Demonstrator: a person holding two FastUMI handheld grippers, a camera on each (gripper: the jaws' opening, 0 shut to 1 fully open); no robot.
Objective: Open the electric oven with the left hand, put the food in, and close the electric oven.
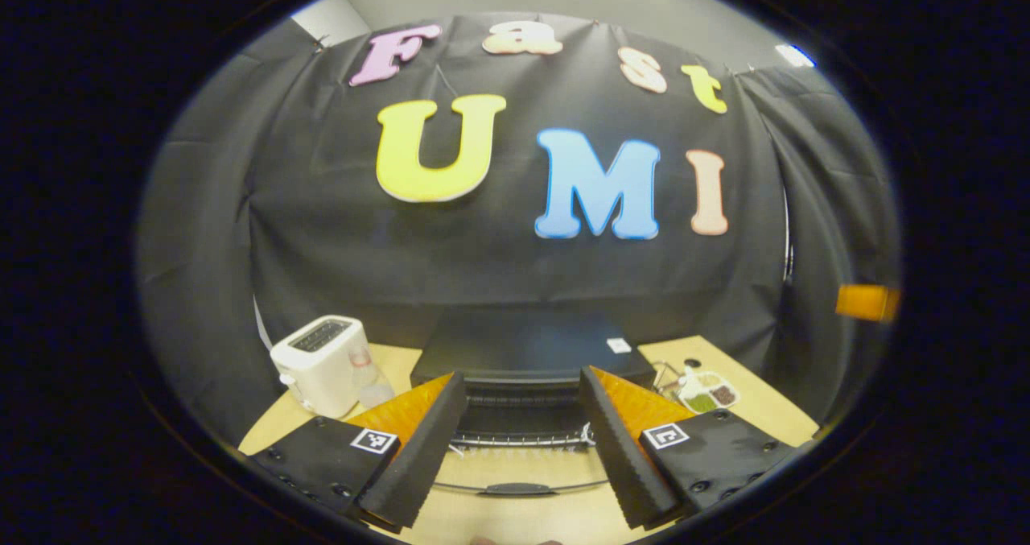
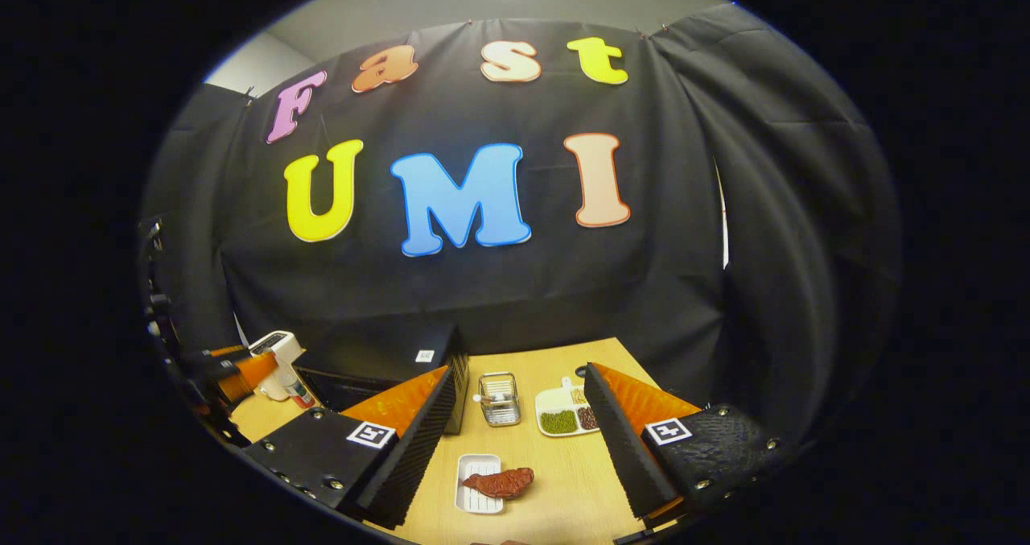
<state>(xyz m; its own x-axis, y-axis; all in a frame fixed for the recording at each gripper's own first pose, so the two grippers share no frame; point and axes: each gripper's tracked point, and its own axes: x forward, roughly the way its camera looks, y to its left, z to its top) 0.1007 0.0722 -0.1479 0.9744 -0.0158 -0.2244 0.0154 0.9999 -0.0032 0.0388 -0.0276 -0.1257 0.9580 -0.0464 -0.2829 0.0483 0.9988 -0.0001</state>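
The electric oven (image 1: 527, 352) sits at the back of the table (image 1: 515, 521), dead ahead of the left claw (image 1: 519, 444), and its door (image 1: 519, 481) appears to lie folded down toward the camera, with the wire rack (image 1: 519, 440) showing in the mouth. The food (image 2: 500, 481), a reddish-brown piece, rests half on a small white tray (image 2: 476, 485) out in front of the right claw (image 2: 523, 440). Both claws are spread wide and hold nothing. The risk, as I judge it: a grip on the overhanging food may tip or drag the light tray. The lowered door juts into the approach, so a low carry could knock it, and the metal basket (image 2: 499, 398) and sectioned dish (image 2: 563, 412) stand close by.
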